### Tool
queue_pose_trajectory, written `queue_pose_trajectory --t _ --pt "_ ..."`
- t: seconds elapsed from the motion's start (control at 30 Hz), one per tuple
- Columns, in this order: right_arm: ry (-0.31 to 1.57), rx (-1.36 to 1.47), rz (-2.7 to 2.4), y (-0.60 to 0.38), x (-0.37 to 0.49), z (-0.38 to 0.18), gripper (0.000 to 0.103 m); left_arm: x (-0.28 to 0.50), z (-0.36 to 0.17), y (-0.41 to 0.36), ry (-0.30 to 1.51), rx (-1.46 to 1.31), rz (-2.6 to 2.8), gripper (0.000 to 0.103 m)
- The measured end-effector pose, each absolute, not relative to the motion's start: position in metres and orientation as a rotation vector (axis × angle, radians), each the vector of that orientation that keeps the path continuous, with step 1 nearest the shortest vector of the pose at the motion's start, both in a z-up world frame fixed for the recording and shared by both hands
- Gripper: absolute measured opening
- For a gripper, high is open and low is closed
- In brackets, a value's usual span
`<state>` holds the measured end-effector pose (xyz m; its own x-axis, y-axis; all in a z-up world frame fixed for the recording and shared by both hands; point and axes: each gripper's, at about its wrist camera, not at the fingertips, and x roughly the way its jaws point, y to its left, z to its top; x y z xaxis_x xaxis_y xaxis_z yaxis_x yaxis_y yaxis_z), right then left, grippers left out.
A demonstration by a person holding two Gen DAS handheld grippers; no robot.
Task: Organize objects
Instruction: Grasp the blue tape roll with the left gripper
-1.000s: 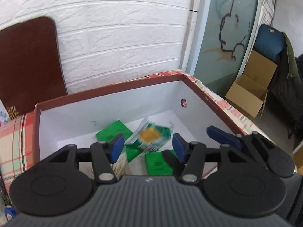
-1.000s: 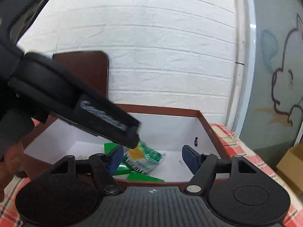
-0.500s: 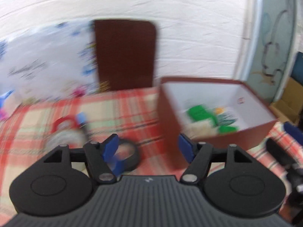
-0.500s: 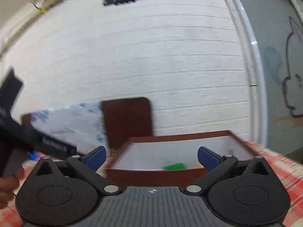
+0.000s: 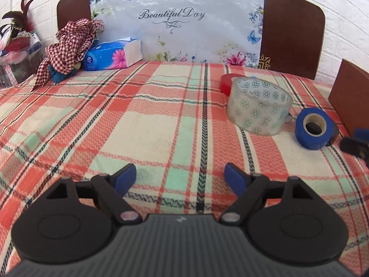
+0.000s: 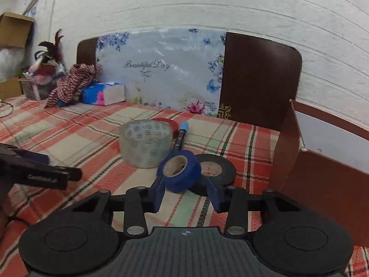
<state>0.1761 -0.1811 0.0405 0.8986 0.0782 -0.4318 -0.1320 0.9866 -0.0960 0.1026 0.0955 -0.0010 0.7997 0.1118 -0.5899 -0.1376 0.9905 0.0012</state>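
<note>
My right gripper (image 6: 185, 190) hangs low over the checked tablecloth, its jaws closing around a blue tape roll (image 6: 180, 170) that leans on a black tape roll (image 6: 215, 169). The left pad is at the roll and a small gap shows at the right pad. Behind them are a clear patterned tape roll (image 6: 146, 143), a red roll (image 6: 169, 122) and a blue-capped pen (image 6: 181, 137). My left gripper (image 5: 180, 176) is over bare cloth, its jaws opening with nothing between them. From there the clear roll (image 5: 259, 106) and blue roll (image 5: 313, 129) lie far right.
A brown box with white inside walls (image 6: 322, 161) stands right of the tapes. At the back are a floral board (image 5: 180, 23), a tissue pack (image 5: 113, 54), a checked cloth (image 5: 69, 43) and a dark wooden panel (image 6: 258, 80). The tablecloth (image 5: 138, 120) spreads wide to the left.
Both views swung left from the box to the tabletop. The left jaws have spread wider. The right jaws opened wide, then narrowed around the blue tape roll.
</note>
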Motion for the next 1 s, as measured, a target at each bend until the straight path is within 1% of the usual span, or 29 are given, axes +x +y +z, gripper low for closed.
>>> queue_pose_trajectory --t 0.1,0.2,0.27,0.3,0.33,0.37,0.43,0.5,0.6,0.7,0.73,0.77,0.8,0.83,0.9,1.0 --pt "0.457 -0.192 0.097 -0.177 0.195 0.035 0.041 0.106 0.000 0.101 0.624 -0.063 0.113 0.088" --pt "0.486 -0.157 0.107 -0.177 0.206 0.035 0.040 0.104 0.001 0.100 0.616 -0.086 0.101 0.088" --pt "0.507 -0.148 0.091 -0.177 0.212 0.033 0.033 0.103 0.001 0.098 0.614 -0.085 0.098 0.088" --pt "0.518 -0.145 0.080 -0.178 0.214 0.032 0.024 0.103 0.001 0.098 0.613 -0.086 0.096 0.088" --pt "0.527 -0.134 0.077 -0.180 0.217 0.032 0.021 0.103 0.001 0.099 0.614 -0.086 0.096 0.088" --pt "0.536 -0.120 0.077 -0.183 0.215 0.033 0.021 0.102 0.001 0.098 0.613 -0.087 0.096 0.088" --pt "0.555 -0.099 0.062 -0.186 0.206 0.036 0.017 0.103 0.001 0.098 0.614 -0.085 0.096 0.088" --pt "0.566 -0.027 0.086 -0.193 0.189 0.043 0.015 0.102 0.000 0.098 0.614 -0.083 0.096 0.088" --pt "0.601 0.000 0.150 -0.198 0.154 0.053 0.016 0.102 0.001 0.097 0.617 -0.074 0.095 0.088" --pt "0.677 0.002 0.203 -0.206 0.125 0.052 0.017 0.103 0.001 0.094 0.621 -0.055 0.088 0.088" --pt "0.711 -0.008 0.207 -0.206 0.120 0.048 0.020 0.104 0.001 0.093 0.625 -0.044 0.083 0.088" --pt "0.720 -0.023 0.196 -0.207 0.114 0.044 0.025 0.105 0.001 0.090 0.631 -0.031 0.082 0.088" --pt "0.703 -0.032 0.175 -0.208 0.107 0.042 0.037 0.105 0.002 0.087 0.637 -0.017 0.076 0.088" --pt "0.684 -0.035 0.161 -0.210 0.101 0.041 0.041 0.105 0.004 0.085 0.646 -0.006 0.068 0.087" --pt "0.659 -0.022 0.164 -0.213 0.090 0.043 0.041 0.101 0.011 0.080 0.670 -0.012 0.035 0.078" --pt "0.605 -0.021 0.196 -0.214 0.072 0.045 0.042 0.086 0.027 0.071 0.686 -0.099 -0.070 0.074"
